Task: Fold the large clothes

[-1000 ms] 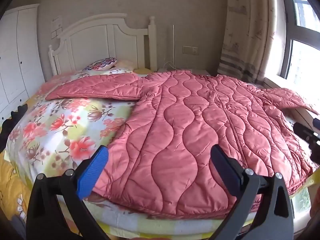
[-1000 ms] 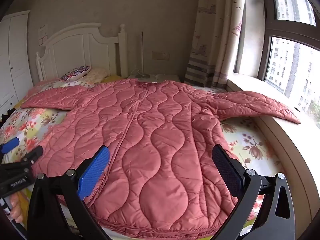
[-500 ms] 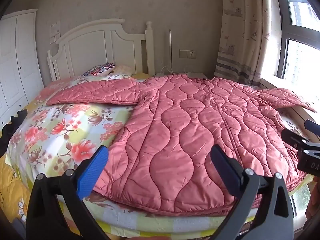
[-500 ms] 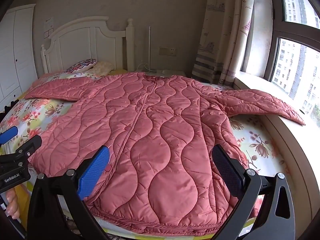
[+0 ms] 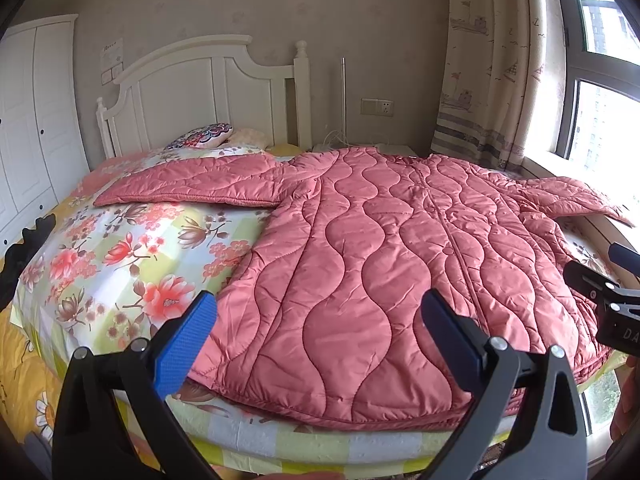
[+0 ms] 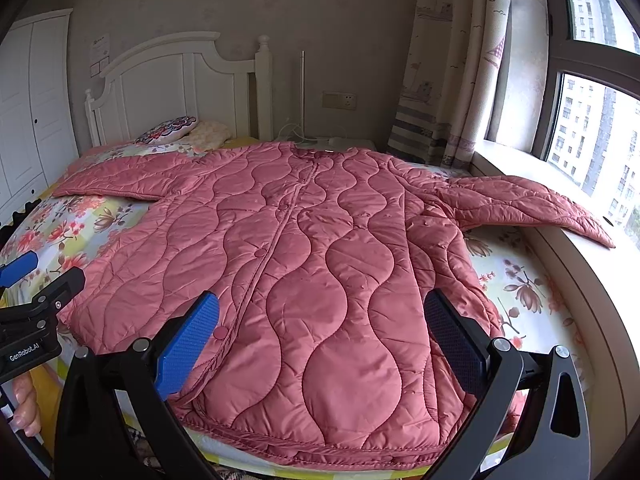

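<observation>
A large pink quilted coat (image 5: 384, 264) lies spread flat, front up, on the bed (image 5: 120, 264), hem toward me; it also shows in the right wrist view (image 6: 304, 264). Its left sleeve (image 5: 192, 188) stretches toward the pillows. Its right sleeve (image 6: 528, 204) drapes onto the windowsill. My left gripper (image 5: 316, 332) is open and empty, held above the hem's left part. My right gripper (image 6: 320, 328) is open and empty above the hem's right part. Each gripper shows at the edge of the other's view: the right one (image 5: 604, 296), the left one (image 6: 36, 308).
A white headboard (image 5: 208, 92) and pillows (image 5: 200, 138) stand at the far end. A white wardrobe (image 5: 32, 120) is on the left. A curtain (image 6: 448, 72), window (image 6: 592, 100) and sill (image 6: 580, 264) run along the right. A bedside table (image 6: 340, 142) with cables is behind the collar.
Both grippers have drawn back and risen a little from the bed, so more of the coat and room shows. The coat has not moved. Both stay open.
</observation>
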Demonstrator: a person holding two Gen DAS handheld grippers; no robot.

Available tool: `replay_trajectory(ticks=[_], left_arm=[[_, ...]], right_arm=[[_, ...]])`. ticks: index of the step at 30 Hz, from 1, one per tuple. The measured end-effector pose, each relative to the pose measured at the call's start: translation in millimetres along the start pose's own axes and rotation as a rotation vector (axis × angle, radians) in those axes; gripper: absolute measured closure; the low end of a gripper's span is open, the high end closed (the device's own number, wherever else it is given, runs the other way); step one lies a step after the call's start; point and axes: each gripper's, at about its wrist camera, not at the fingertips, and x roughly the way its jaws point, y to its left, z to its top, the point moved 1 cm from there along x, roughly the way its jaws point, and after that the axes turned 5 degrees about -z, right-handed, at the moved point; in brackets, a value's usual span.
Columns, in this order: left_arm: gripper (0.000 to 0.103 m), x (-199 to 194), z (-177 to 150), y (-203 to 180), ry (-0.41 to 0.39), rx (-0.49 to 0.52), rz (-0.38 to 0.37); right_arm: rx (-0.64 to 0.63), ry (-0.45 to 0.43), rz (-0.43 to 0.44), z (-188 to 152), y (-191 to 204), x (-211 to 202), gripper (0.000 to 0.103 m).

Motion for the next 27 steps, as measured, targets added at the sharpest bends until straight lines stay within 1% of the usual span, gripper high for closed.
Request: replay_trajectory(ticks=[27], left_arm=[[0.002, 0.6, 1.5, 7.7, -0.004, -0.004, 0.001]], right_arm=[[0.008, 0.011, 0.021, -2.5, 0.3, 1.5, 0.004]])
